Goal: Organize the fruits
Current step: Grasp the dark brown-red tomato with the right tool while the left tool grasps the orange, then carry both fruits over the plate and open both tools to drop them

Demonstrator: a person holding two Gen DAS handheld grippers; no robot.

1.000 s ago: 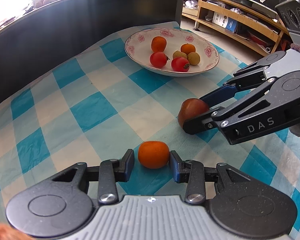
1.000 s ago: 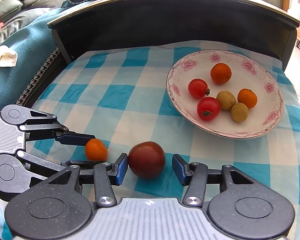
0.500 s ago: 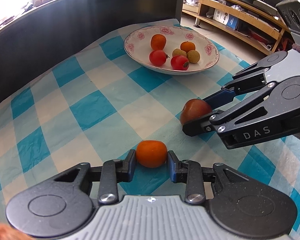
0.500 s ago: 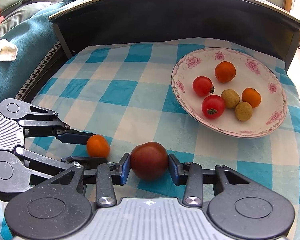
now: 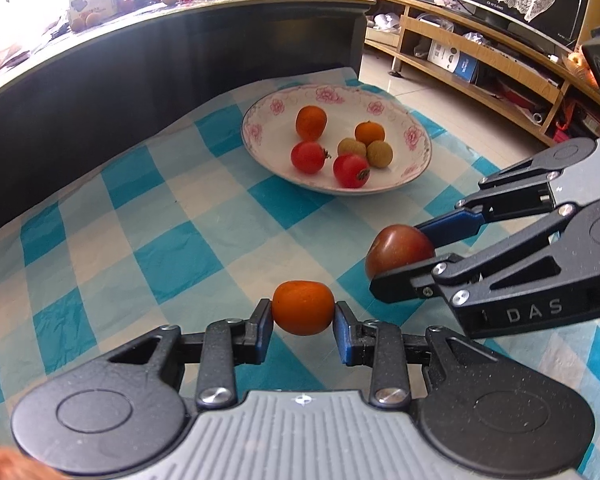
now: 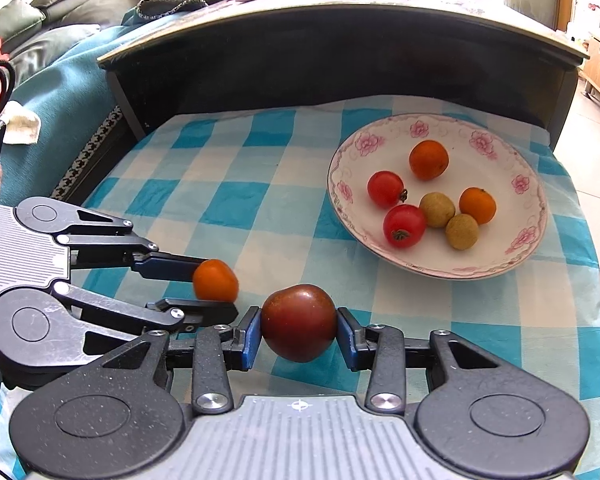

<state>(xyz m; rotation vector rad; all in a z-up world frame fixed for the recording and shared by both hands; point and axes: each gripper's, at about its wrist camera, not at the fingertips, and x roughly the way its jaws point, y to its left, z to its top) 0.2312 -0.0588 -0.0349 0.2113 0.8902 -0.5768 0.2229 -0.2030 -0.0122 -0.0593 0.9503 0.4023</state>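
Six fruits fill the plate (image 6: 538, 236); each gripper (image 5: 303, 314) (image 6: 299, 330) seemingly clasps one more.

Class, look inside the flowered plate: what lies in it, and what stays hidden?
The flowered plate holds two red tomatoes, two orange fruits and two tan longans. Their undersides and the plate beneath them are covered.

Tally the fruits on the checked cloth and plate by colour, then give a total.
Orange: 3
Red: 2
Tan: 2
Dark red-brown: 1
Total: 8
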